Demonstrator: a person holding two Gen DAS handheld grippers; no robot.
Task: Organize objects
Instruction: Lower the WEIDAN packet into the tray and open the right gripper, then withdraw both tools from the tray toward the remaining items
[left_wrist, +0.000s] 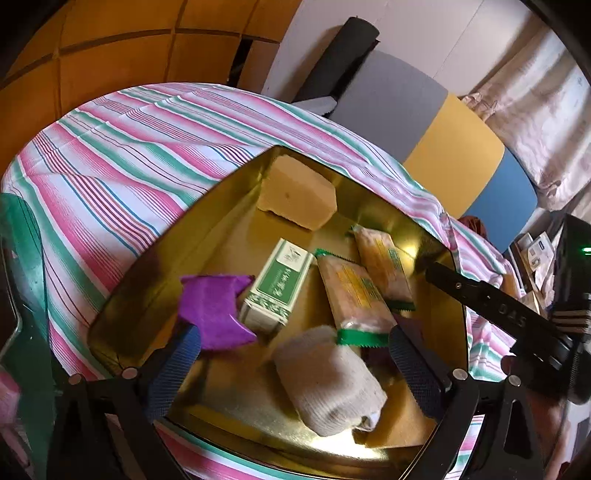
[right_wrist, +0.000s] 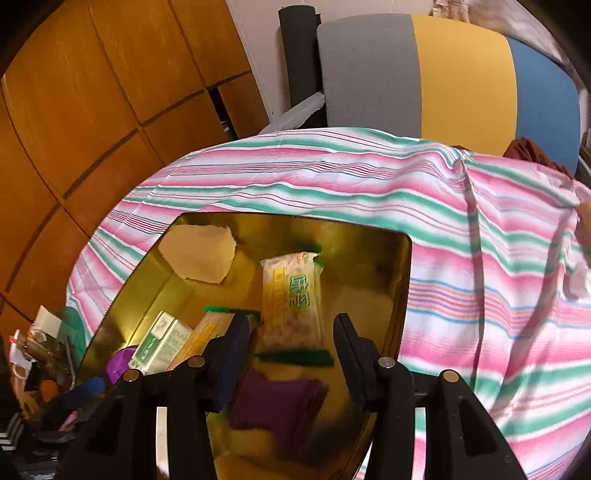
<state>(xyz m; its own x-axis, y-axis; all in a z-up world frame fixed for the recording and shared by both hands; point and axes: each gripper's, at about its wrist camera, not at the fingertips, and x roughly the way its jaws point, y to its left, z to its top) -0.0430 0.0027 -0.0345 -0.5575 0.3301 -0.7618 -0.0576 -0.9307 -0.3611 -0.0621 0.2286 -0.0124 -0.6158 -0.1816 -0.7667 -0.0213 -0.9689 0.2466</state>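
Observation:
A gold metal tray (left_wrist: 236, 195) lies on a striped cloth. In it are a tan sponge (left_wrist: 299, 192), a green and white box (left_wrist: 275, 286), two snack bars (left_wrist: 354, 295) (left_wrist: 384, 262) with green ends, a rolled grey sock (left_wrist: 328, 380) and a purple packet (left_wrist: 214, 308). My left gripper (left_wrist: 291, 354) is open over the tray, above the sock; the purple packet rests against its left finger (left_wrist: 181, 350). My right gripper (right_wrist: 291, 332) is open over the tray, above a snack bar (right_wrist: 291, 295) and a dark purple packet (right_wrist: 280, 402). The right gripper's finger shows in the left wrist view (left_wrist: 480, 295).
The striped pink, green and white cloth (right_wrist: 480, 258) covers the table around the tray. A grey, yellow and blue chair back (right_wrist: 443, 74) stands behind it. Orange wooden panels (right_wrist: 92, 92) are at the left. Clutter (right_wrist: 37, 350) lies off the table's left edge.

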